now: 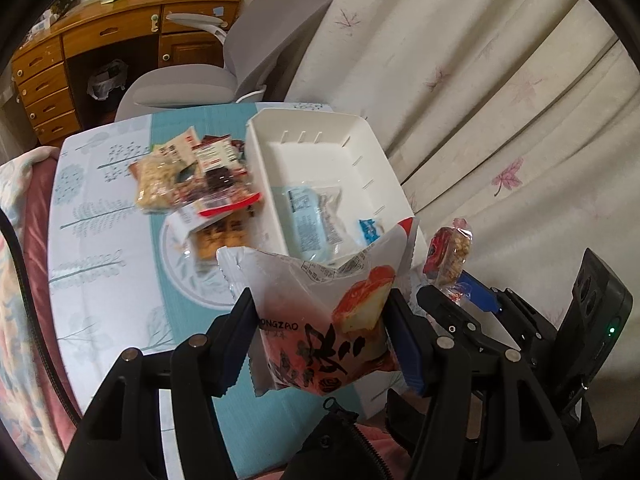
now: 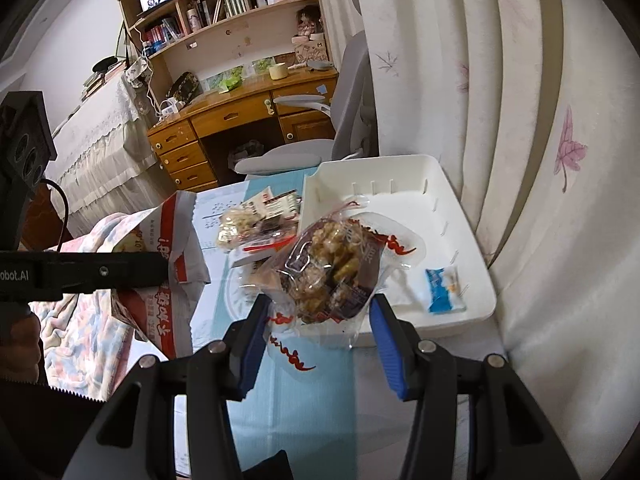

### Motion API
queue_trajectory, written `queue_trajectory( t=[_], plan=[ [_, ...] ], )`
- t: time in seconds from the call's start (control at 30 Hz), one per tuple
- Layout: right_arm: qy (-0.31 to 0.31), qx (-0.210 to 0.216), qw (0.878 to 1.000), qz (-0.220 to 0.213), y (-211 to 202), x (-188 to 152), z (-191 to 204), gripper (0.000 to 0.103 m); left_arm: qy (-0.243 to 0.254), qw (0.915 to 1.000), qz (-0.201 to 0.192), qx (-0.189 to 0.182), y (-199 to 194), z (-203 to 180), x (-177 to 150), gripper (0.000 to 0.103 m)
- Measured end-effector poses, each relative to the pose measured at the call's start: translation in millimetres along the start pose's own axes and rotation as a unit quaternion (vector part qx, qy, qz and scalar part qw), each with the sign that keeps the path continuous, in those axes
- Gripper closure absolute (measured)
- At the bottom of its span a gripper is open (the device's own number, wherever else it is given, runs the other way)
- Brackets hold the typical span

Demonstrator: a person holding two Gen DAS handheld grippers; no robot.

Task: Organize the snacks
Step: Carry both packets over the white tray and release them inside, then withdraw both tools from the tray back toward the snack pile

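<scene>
My left gripper (image 1: pixel 322 320) is shut on a white and red cake packet (image 1: pixel 320 312), held above the table's near edge in front of the white tray (image 1: pixel 384 168). The packet also shows at the left of the right wrist view (image 2: pixel 160 264). My right gripper (image 2: pixel 318 316) is shut on a clear packet of nut clusters (image 2: pixel 328 272), held over the tray's near left corner (image 2: pixel 476 312); it also shows in the left wrist view (image 1: pixel 448 256). The tray holds a light blue packet (image 1: pixel 308 220) and a small blue sweet (image 2: pixel 442 284). A pile of snack packets (image 1: pixel 192 176) lies left of the tray.
The table has a teal and white patterned cloth (image 1: pixel 100 220). A pale curtain (image 1: pixel 500 100) hangs close behind the tray. A grey chair (image 1: pixel 240 60) and a wooden desk (image 1: pixel 100 48) stand beyond the table. A patterned blanket (image 2: pixel 92 328) lies at the left.
</scene>
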State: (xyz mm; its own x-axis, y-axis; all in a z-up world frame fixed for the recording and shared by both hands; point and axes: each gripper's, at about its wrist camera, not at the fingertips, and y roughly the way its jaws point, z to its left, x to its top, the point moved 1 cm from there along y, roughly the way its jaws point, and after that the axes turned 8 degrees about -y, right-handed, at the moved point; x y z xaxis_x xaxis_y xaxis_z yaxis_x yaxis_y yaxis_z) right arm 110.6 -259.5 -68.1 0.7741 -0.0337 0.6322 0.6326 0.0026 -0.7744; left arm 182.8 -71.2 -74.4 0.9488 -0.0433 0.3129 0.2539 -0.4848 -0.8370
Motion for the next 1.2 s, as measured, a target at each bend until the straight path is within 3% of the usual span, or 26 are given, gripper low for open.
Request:
queue_trajectory(
  t=[0.53, 0.6, 0.8, 1.2],
  plan=[
    [-0.044, 0.036, 0.998, 0.033, 42, 23, -102, 0.051, -0.012, 0.9996, 0.0, 0.027, 89, -75, 36, 0.039],
    [-0.043, 0.038, 0.998, 0.032, 45, 27, -111, 0.051, -0.013, 0.9992, -0.004, 0.036, 94, -81, 40, 0.034],
    [-0.035, 0.053, 0.997, 0.035, 51, 24, -122, 0.039, -0.026, 0.9987, -0.011, 0.042, 97, -83, 45, 0.022],
    [-0.014, 0.08, 0.996, 0.041, 52, 21, -109, 0.031, -0.07, 0.9949, -0.012, 0.071, 78, -52, 24, 0.022]
  ],
)
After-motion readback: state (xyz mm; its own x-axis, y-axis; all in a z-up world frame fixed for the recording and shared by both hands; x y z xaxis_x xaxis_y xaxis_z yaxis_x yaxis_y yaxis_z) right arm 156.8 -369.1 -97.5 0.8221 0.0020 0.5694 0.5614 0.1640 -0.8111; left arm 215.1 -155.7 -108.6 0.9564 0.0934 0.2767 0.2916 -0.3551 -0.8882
